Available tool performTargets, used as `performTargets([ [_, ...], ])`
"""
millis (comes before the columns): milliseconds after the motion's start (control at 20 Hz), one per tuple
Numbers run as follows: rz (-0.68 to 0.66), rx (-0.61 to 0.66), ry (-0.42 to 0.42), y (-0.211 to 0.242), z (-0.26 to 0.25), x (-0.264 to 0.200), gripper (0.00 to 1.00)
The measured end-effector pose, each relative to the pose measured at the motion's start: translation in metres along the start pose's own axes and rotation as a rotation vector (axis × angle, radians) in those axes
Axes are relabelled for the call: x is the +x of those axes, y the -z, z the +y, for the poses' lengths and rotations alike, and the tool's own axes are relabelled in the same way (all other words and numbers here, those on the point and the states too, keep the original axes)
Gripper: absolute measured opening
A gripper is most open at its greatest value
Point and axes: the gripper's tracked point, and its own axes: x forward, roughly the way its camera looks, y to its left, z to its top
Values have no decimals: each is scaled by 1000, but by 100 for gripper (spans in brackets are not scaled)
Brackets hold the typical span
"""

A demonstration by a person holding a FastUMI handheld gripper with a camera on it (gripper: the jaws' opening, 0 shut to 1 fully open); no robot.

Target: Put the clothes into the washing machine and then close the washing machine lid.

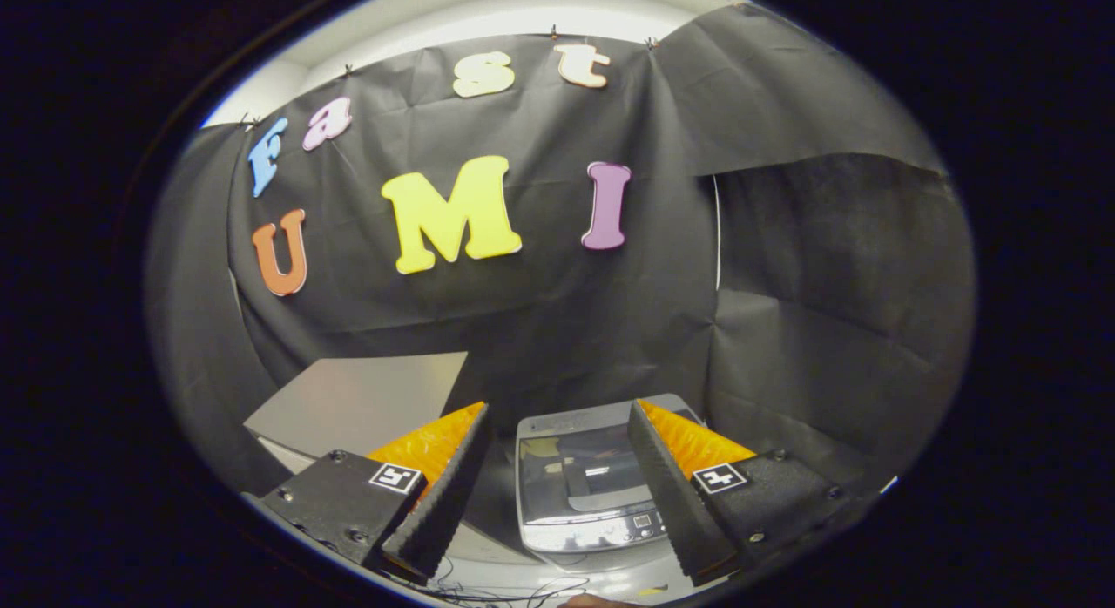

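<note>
Grey washing machine (585, 486), lid down, just ahead between fingers (557, 434) | fingers spread, grasping nothing

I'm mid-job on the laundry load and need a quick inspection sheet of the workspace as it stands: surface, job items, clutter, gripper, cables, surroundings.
Surface: pale tabletop under the machine, partly hidden by the fingers.
Job's things: small silver-grey top-loading washing machine with a dark glass lid, seen between the fingers; lid lies flat, apparently closed. Clothes: nothing seen.
Clutter: flat grey board beyond the left finger.
Gripper: gripper open, fingers wide apart, holding nothing, raised above the machine.
Cables: thin dark wires on the tabletop in front of the machine.
Surroundings: black cloth booth wall behind and to the sides.
</note>
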Motion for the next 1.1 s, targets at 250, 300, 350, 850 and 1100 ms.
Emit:
performTargets([
  [250,-109,-39,-17,-32,-6,-48,99],
  [300,-125,-48,-18,-36,-11,-58,99],
  [350,-137,-53,-21,-37,-16,-67,99],
  [850,-235,-108,-78,-51,-90,-205,99],
  [1100,-249,-104,-149,-33,-123,-281,99],
])
